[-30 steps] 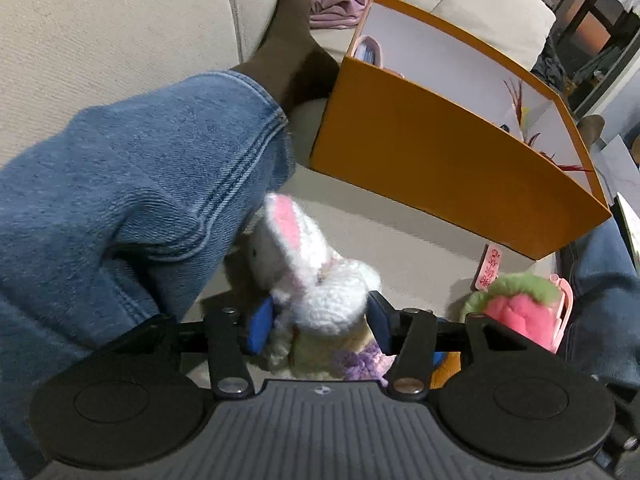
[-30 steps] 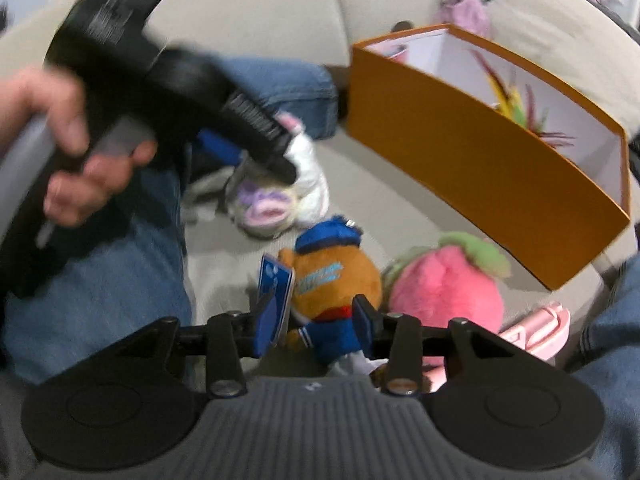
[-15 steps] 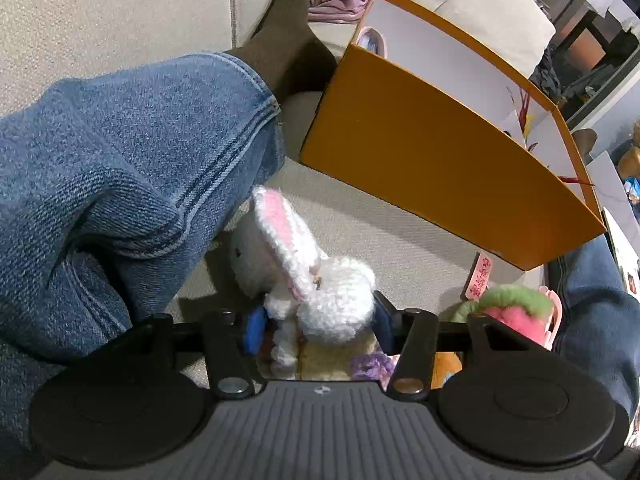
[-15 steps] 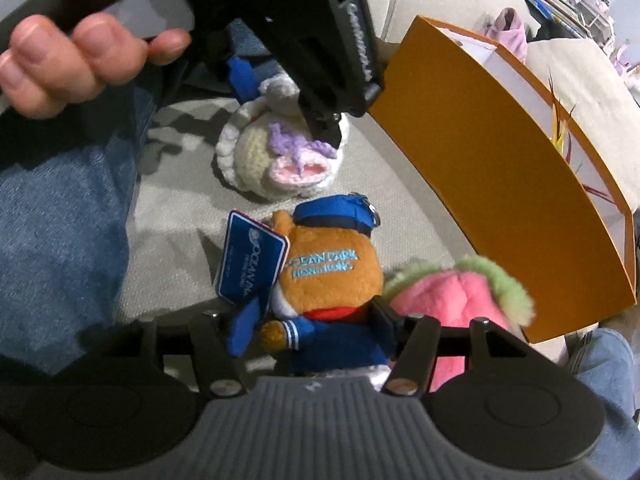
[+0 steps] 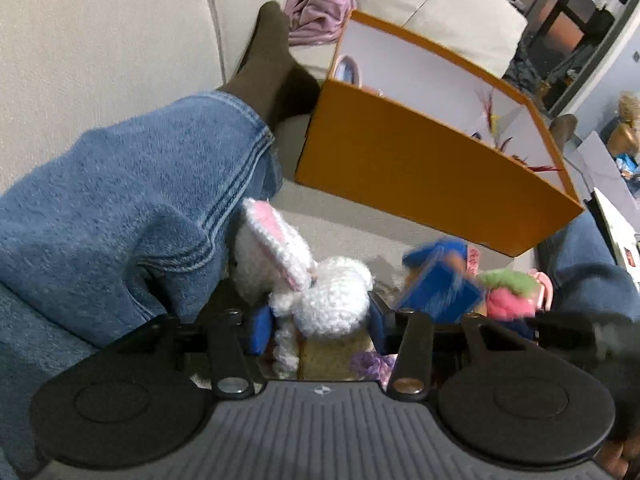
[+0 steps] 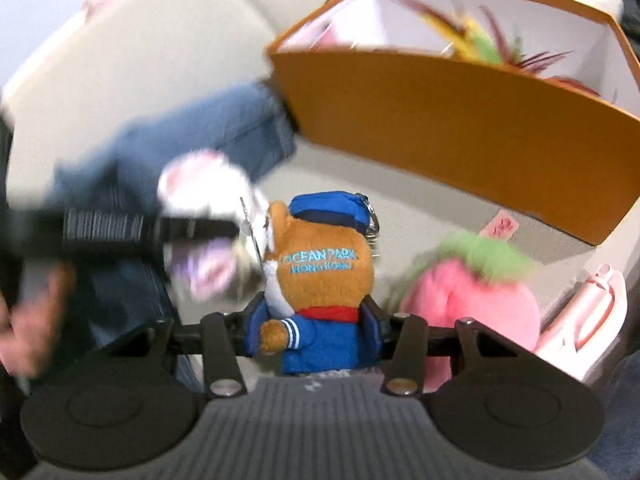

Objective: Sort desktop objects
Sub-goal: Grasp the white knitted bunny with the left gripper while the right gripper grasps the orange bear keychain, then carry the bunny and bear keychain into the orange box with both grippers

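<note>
right tool [image 6: 314, 330] closed on bear plush [image 6: 320, 280] | lifted, tag swinging

Your jeans [image 5: 132, 200] are faded blue denim, your sock [image 5: 268, 64] dark brown; your bare hand [image 6: 24, 320] looks blurred.

- "OCEAN PARK" over "HONG KONG" is read in light-blue stitched capitals across the orange back of the bear plush [image 6: 326, 276], in the right wrist view.
- Dark pink marks are seen on the small pink tag [image 6: 500, 226] lying on the cushion below the orange box [image 6: 460, 136]; they are too blurred to be read.
- The blue hang tag [image 5: 438, 288] in the left wrist view is motion-blurred; no print can be made out on it.
- A small cross-shaped emblem [image 5: 320, 390] is noted on the grey ribbed body at the bottom of the left wrist view; no letters accompany it.
</note>
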{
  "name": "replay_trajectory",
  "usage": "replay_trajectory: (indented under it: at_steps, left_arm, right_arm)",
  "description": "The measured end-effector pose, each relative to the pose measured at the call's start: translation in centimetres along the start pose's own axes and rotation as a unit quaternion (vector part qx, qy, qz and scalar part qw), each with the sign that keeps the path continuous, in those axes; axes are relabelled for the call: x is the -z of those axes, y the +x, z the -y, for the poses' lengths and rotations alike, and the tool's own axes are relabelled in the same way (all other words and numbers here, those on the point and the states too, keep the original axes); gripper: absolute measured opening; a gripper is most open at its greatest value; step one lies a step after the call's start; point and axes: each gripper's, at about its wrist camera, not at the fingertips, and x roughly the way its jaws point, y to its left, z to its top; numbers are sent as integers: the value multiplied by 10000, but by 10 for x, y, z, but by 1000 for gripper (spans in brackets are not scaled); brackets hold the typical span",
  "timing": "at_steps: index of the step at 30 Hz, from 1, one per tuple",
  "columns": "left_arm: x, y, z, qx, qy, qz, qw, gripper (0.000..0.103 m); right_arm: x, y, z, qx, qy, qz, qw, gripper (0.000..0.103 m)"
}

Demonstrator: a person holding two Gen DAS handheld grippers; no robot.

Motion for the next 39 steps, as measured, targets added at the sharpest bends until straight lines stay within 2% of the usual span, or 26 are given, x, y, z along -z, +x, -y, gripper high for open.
replay_trajectory:
  at_steps: [4,8,14,21,24,26,30,35,39]
  left_arm:
    - [-3,-16,3,165,97,242,9995,54]
    - [-16,-43,14,234,412,618,9970,54]
    - [-55,-90,33,345,941,1360,9856,54]
    - [-107,-103,47,593,1153,1845,9742,54]
    - [-131,-97,46,793,1190,1878,9717,53]
    - [-149,-84,45,756,1163,1805,9737,53]
    - [-177,-64,46,731,1256,1842,9721,53]
    - [-204,-20,56,874,1481,1584,9723,53]
    - [-206,25,65,742,1760,1206,9741,53]
  right_arm:
    - [-18,-11,8,-349,461,188,9982,50]
    - [-38,-31,4,-765,569,385,9947,50]
    - [-96,-79,-5,-904,394,1057,9895,50]
    - [-144,-105,-8,-947,392,1580,9821,50]
    - [-165,-104,-3,-876,495,1711,9801,50]
    - [-178,-103,6,-795,576,1787,9790,50]
    - [-202,-83,30,-596,794,1830,9781,50]
    - [-228,-41,64,-400,1088,1515,9816,50]
    - [-229,-9,95,-397,1551,1125,9807,50]
